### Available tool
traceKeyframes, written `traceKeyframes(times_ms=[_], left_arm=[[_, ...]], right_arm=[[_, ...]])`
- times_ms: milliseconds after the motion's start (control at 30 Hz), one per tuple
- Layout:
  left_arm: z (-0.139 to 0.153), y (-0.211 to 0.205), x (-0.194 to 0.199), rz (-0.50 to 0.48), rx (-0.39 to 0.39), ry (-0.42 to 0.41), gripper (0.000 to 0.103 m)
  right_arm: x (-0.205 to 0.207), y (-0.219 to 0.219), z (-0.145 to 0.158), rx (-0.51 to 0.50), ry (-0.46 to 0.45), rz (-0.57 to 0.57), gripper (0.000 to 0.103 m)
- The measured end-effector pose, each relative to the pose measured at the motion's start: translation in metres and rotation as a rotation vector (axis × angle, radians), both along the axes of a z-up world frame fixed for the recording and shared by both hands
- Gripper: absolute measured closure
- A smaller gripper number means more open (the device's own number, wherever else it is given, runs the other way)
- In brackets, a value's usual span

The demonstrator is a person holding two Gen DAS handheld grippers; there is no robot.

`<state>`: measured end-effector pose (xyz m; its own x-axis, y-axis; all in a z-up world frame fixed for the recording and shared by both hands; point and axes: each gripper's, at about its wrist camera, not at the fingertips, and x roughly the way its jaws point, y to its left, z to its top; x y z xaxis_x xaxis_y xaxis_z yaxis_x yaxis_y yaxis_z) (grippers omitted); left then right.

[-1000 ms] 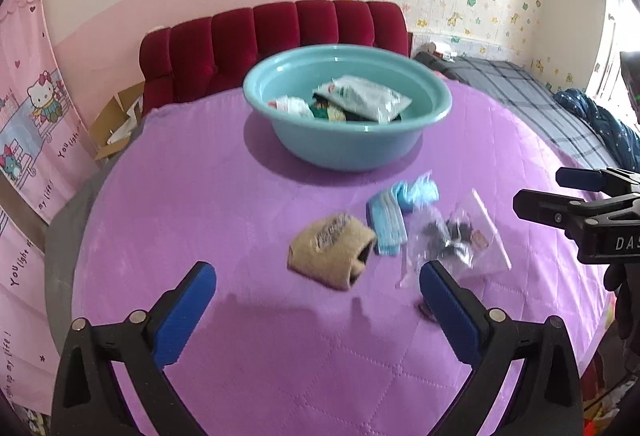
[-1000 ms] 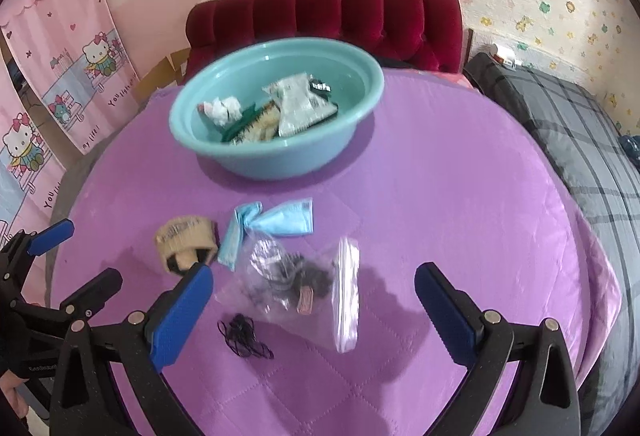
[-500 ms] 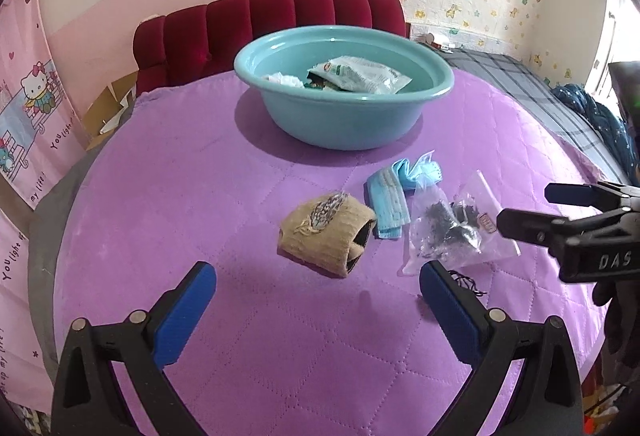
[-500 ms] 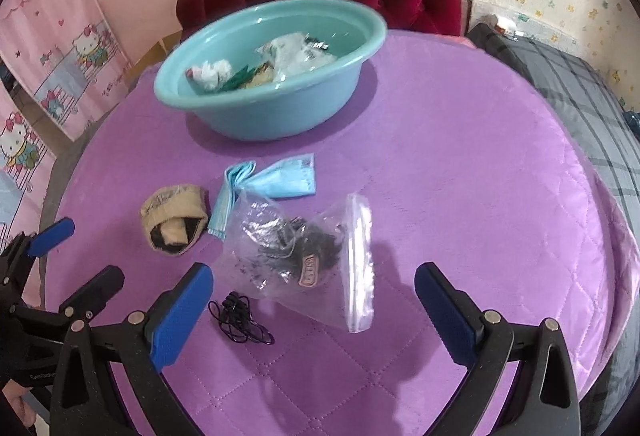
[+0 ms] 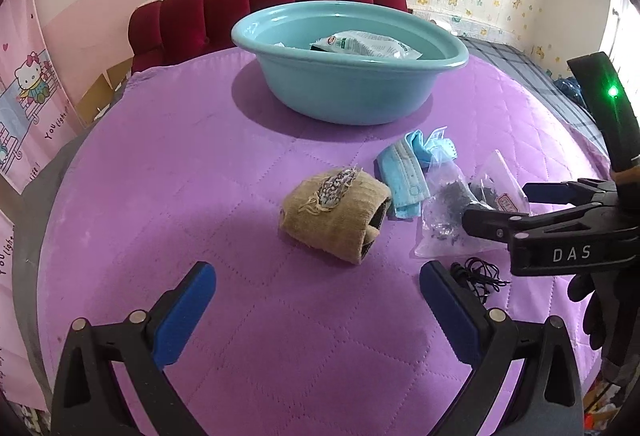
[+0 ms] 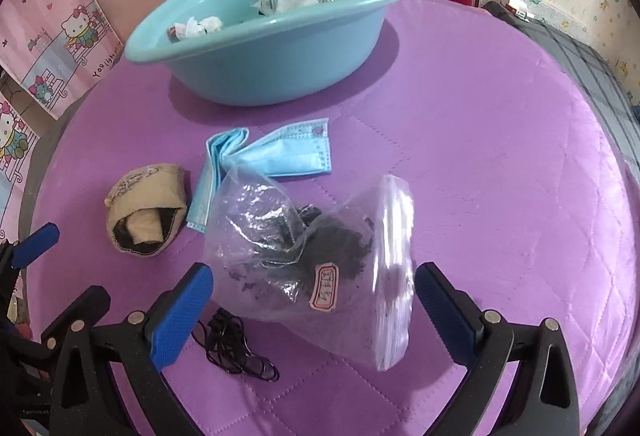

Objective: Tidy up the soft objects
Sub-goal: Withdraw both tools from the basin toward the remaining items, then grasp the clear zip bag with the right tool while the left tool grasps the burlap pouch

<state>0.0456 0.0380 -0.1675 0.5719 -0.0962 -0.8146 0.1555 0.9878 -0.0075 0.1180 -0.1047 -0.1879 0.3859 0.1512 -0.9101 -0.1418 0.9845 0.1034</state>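
A rolled tan sock lies on the purple quilt. Right of it are folded blue face masks, a clear zip bag of dark bits and a tangle of thin black bands. My left gripper hangs open just short of the sock, nothing between its fingers. My right gripper is open, with the bag's near end between its blue pads. The teal basin behind holds a printed packet and crumpled white tissue.
The quilt covers a round table. A red tufted headboard stands behind the basin. A plaid grey bed lies to the right and pink cartoon hangings to the left. A gloved hand holds the right gripper.
Both grippers have dropped lower and moved forward toward the items. The right gripper's pads now flank the zip bag; the left gripper has come closer to the sock. Nothing has been grasped.
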Motion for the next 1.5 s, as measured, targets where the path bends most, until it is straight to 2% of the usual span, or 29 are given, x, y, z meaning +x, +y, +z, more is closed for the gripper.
traceKeyframes(times_ms=[167,233,267,333,367,467,600,900,967,1000,1033,1067,1133,1200,1500], left_arm=[[-0.006,0.0,0.007,0.002,-0.007,0.01,0.0],[-0.007,-0.002,0.01,-0.002,-0.008,0.01,0.0],[-0.007,-0.003,0.012,-0.005,-0.009,0.009,0.0],[-0.008,-0.005,0.015,-0.011,-0.007,0.007,0.0],[-0.008,-0.007,0.016,-0.011,-0.01,0.007,0.0],[-0.012,-0.01,0.021,-0.013,-0.017,0.018,0.0],[-0.011,-0.015,0.025,-0.021,-0.019,0.008,0.0],[-0.015,-0.016,0.039,0.004,-0.017,0.002,0.001],[-0.014,-0.015,0.041,0.005,-0.025,0.009,0.017],[-0.015,-0.015,0.042,0.009,-0.02,0.019,0.039],[-0.017,-0.015,0.042,0.013,-0.006,0.032,0.068],[-0.017,-0.015,0.043,0.011,-0.006,0.037,0.077],[-0.015,-0.015,0.042,0.0,-0.02,0.044,0.082],[-0.01,-0.014,0.038,-0.004,-0.023,0.042,0.084],[0.009,-0.016,0.021,-0.001,-0.031,0.043,0.084]], right_arm=[[0.003,0.005,-0.005,0.004,0.006,0.009,0.0],[0.003,0.002,-0.004,0.012,0.003,0.009,0.014],[0.002,0.001,-0.003,0.011,0.003,0.008,0.033],[-0.001,-0.001,-0.002,0.009,0.004,0.014,0.041],[-0.002,-0.002,-0.001,0.02,0.005,0.021,0.05],[-0.006,-0.006,0.003,0.043,0.01,0.023,0.059],[-0.01,-0.015,0.013,0.053,-0.004,0.016,0.065],[-0.011,-0.018,0.016,0.063,-0.038,-0.007,0.065],[-0.015,-0.019,0.018,0.068,-0.043,-0.012,0.065],[-0.016,-0.02,0.019,0.067,-0.045,-0.013,0.065],[-0.016,-0.019,0.019,0.066,-0.046,-0.014,0.065],[-0.017,-0.02,0.02,0.066,-0.048,-0.014,0.065],[-0.017,-0.019,0.021,0.065,-0.048,-0.015,0.065],[-0.019,-0.019,0.023,0.069,-0.048,-0.019,0.065],[-0.021,-0.017,0.031,0.069,-0.041,-0.003,0.065]])
